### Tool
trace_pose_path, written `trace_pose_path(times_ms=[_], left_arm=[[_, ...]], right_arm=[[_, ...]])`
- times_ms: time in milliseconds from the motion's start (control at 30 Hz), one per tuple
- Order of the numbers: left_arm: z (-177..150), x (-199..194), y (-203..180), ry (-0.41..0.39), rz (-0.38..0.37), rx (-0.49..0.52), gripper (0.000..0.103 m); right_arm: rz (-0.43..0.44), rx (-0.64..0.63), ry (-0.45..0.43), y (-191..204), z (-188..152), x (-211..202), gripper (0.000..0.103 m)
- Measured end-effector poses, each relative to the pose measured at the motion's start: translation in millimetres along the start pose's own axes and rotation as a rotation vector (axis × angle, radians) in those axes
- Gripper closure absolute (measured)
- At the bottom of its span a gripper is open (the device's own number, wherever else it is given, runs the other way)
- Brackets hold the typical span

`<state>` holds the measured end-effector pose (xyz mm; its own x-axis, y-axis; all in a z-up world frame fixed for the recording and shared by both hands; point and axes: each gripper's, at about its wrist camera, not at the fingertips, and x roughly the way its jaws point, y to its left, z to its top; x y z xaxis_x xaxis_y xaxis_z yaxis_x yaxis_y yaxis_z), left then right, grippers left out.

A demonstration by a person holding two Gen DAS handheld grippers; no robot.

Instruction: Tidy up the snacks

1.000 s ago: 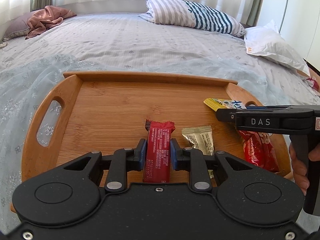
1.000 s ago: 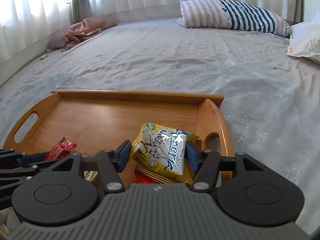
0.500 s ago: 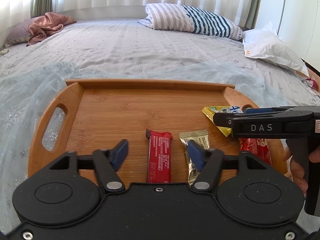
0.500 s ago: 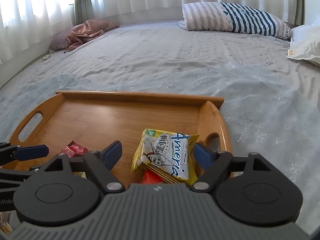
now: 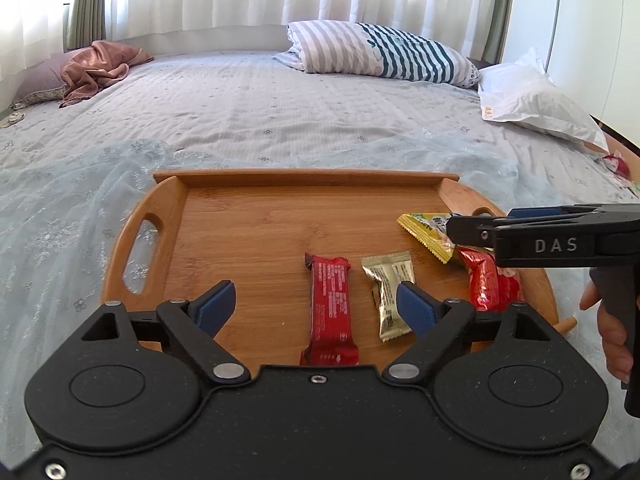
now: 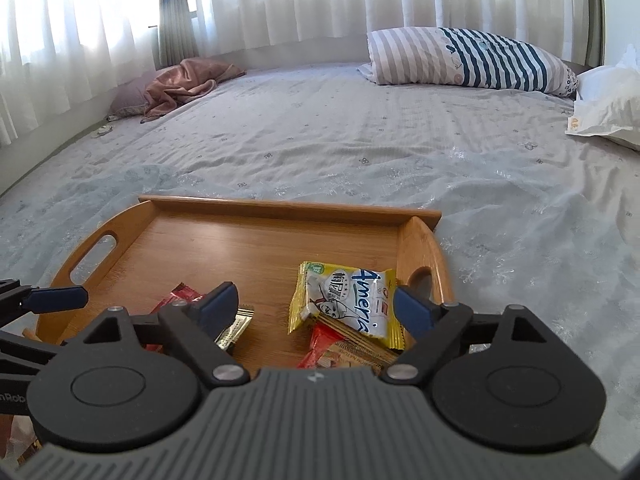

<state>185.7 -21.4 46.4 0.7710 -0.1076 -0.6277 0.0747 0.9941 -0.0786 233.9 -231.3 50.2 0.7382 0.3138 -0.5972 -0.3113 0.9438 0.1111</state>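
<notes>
A wooden tray [image 5: 168,216] with cut-out handles sits on a bed covered by a pale grey bedspread [image 5: 280,120], and the snacks lie on the tray's near half. The left gripper [image 5: 316,308] hovers over the tray's near edge with its blue-padded jaws spread wide and nothing between them; a red bar [image 5: 331,308] lies flat on the wood in the gap, touching neither pad. Just to the right of that bar lies a small gold packet [image 5: 388,288], its lower right part hidden behind the right-hand pad. Further right, near the tray's right handle, a yellow packet [image 6: 346,300] rests partly on top of a red wrapper [image 6: 324,346], with what looks like a brownish wrapper under it too. The right gripper [image 6: 316,308] is also wide open and grips nothing; the yellow packet lies flat between its spread pads, the right pad just beside or overlapping the packet's edge, though contact cannot be told. In the left wrist view the right gripper [image 5: 464,230] reaches in from the right side above the yellow packet [image 5: 428,236] and the red wrapper [image 5: 488,280]. A striped pillow [image 5: 384,52] and a white bag [image 5: 532,100] lie at the far end of the bed, a pink cloth [image 5: 100,68] at the far left.
</notes>
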Motion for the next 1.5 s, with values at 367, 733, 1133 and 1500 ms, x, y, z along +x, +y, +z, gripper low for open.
trace_pose_path(times_ms=[367, 733, 1133, 1500], left_arm=[[-17.8, -40.8, 9.3, -0.018, 0.007, 0.012, 0.009], [-38.8, -87.9, 16.6, -0.030, -0.014, 0.022, 0.005], [-77.7, -121.2, 19.2, 0.003, -0.036, 0.025, 0.005], [-105.1, -133.1, 9.7, 0.022, -0.054, 0.057, 0.023]], right_arm=[[-0.001, -0.037, -0.029, 18.0, -18.1, -32.6, 0.008], [0.029, -0.029, -0.063, 29.7, -50.3, -72.4, 0.006], [0.020, -0.002, -0.059, 40.8, -94.4, -102.9, 0.005], [-0.010, 0.094, -0.067, 45.5, -126.2, -114.9, 0.006]])
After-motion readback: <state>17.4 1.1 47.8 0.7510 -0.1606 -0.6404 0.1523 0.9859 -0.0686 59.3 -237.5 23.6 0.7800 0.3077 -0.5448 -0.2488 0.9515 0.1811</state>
